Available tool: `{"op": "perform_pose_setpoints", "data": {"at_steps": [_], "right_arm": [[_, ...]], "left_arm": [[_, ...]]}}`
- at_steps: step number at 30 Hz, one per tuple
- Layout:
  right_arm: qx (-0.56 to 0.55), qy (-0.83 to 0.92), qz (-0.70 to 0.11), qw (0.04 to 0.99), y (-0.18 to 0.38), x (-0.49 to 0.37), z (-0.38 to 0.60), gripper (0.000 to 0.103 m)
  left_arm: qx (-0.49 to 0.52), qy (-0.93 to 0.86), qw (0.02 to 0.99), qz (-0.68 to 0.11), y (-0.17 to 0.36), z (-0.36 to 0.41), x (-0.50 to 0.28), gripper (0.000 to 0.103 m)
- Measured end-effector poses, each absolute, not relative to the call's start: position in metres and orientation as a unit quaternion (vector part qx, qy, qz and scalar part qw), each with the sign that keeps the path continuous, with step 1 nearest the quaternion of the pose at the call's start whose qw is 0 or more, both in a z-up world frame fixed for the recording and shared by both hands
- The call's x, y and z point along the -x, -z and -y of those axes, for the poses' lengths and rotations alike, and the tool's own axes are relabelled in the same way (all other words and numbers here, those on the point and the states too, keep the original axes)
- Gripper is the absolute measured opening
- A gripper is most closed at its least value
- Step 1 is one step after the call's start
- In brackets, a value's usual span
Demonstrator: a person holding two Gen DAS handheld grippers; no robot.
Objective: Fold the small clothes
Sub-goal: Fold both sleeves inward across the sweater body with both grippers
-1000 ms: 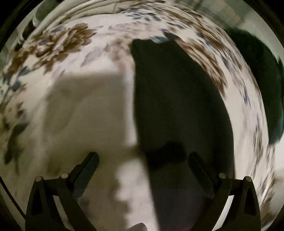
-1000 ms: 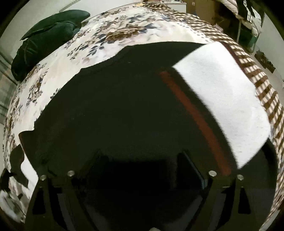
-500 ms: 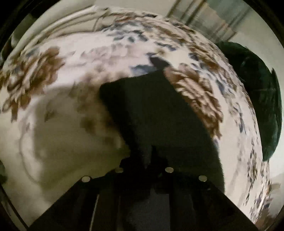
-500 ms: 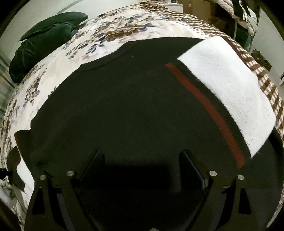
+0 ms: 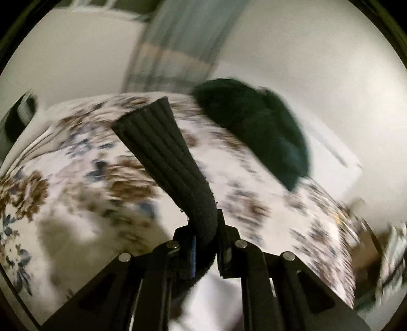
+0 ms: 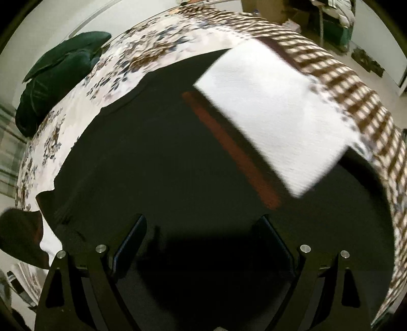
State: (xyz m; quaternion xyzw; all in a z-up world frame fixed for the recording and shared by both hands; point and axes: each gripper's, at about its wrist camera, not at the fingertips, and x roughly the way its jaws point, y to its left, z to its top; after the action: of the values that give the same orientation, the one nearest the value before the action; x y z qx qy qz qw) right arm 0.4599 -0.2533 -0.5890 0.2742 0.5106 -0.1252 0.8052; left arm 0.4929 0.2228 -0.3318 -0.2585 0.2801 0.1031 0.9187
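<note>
A black knit sweater (image 6: 157, 152) with a red stripe (image 6: 229, 147) and a white band (image 6: 272, 114) lies spread on the floral bedspread (image 6: 142, 51). My right gripper (image 6: 203, 244) hovers open just above the black body, nothing between its fingers. In the left wrist view my left gripper (image 5: 204, 236) is shut on the sweater's black ribbed sleeve (image 5: 165, 152), which sticks up and away from the jaws above the bedspread (image 5: 63, 183). The sleeve's join to the body is out of view.
A dark green pillow (image 5: 259, 132) (image 6: 58, 79) lies at the bed's head by a white wall. A brown-and-white checked border (image 6: 351, 84) runs along the bed's right edge. Beyond it stands clutter (image 6: 338, 15) on the floor.
My left gripper went from wide open over the sleeve to shut on it, then lifted it off the bed and tilted up. My right gripper drifted a little across the sweater, still open.
</note>
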Motion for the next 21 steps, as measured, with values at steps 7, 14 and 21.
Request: {"op": "perform_pose_setpoints", "data": {"at_steps": [7, 14, 21], "right_arm": [[-0.282, 0.134, -0.511, 0.801, 0.574, -0.408, 0.307, 0.092], [-0.286, 0.152, -0.523, 0.788, 0.577, -0.353, 0.375, 0.092], [-0.296, 0.127, -0.537, 0.779, 0.587, -0.325, 0.424, 0.092]], "left_arm": [[0.189, 0.045, 0.931, -0.31, 0.285, -0.026, -0.447, 0.009], [0.093, 0.16, 0.896, -0.405, 0.335, 0.154, -0.385, 0.01], [0.01, 0.171, 0.828, -0.533, 0.413, 0.206, -0.353, 0.033]]}}
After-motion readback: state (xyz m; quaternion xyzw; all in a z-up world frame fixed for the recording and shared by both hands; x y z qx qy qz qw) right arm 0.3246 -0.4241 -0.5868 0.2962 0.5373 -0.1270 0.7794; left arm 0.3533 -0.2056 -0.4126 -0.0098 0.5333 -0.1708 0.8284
